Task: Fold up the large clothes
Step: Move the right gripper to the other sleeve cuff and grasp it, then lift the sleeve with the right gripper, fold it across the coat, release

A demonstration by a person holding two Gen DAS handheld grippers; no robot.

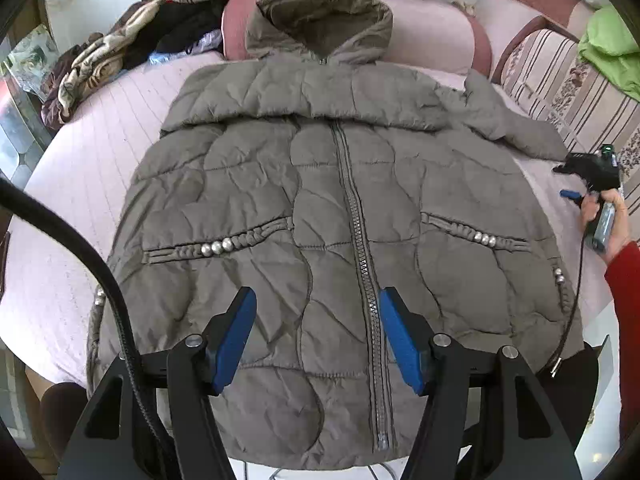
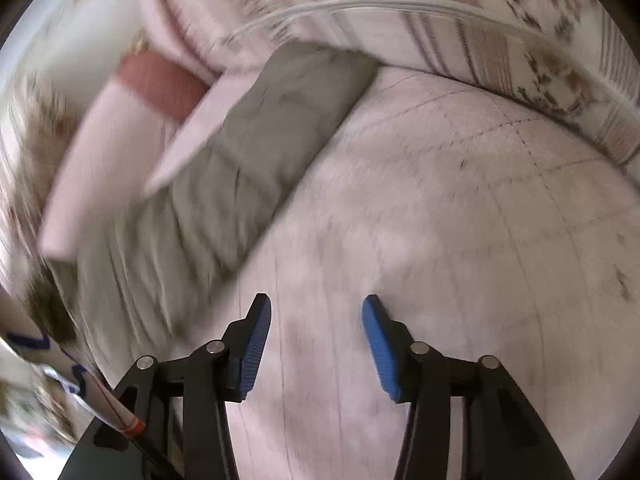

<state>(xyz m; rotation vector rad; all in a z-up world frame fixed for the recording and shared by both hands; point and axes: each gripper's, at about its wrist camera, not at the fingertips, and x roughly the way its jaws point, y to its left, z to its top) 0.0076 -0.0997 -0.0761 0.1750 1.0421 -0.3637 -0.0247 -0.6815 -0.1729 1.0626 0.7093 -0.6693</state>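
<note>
Blue ribbed pads line the black fingers of the left tool (image 1: 318, 340), which hangs spread wide with nothing between them, above the lower front of a taupe quilted hooded puffer jacket (image 1: 280, 200). The jacket lies flat, front up and zipped, on a pale pink quilted bed cover (image 1: 80, 184); its rhinestone-trimmed zipper (image 1: 362, 240) runs up just inside the tool's right finger. Braided pocket trims with silver beads (image 1: 218, 246) cross either side of the front, and the hood (image 1: 324, 24) rests against a pink cushion (image 1: 432, 36) at the far edge. One sleeve is folded across the chest; the other sleeve (image 1: 516, 128) reaches out toward the far right.

Out at that right side a hand (image 1: 604, 216) in a red cuff grips the right tool (image 1: 570, 182), set just off the jacket's edge. Seen from its own camera, the right tool (image 2: 316, 344) is likewise wide apart and holding nothing, poised over bare pink cover (image 2: 440, 240), with the taupe sleeve (image 2: 248, 152) lying ahead and to the left; that view is blurred. A striped floral cushion (image 2: 500, 40) borders the cover beyond. In the left wrist view, rumpled brown and cream fabric (image 1: 96, 68) is piled at the far left and a bright green garment (image 1: 608, 44) at the far right.
</note>
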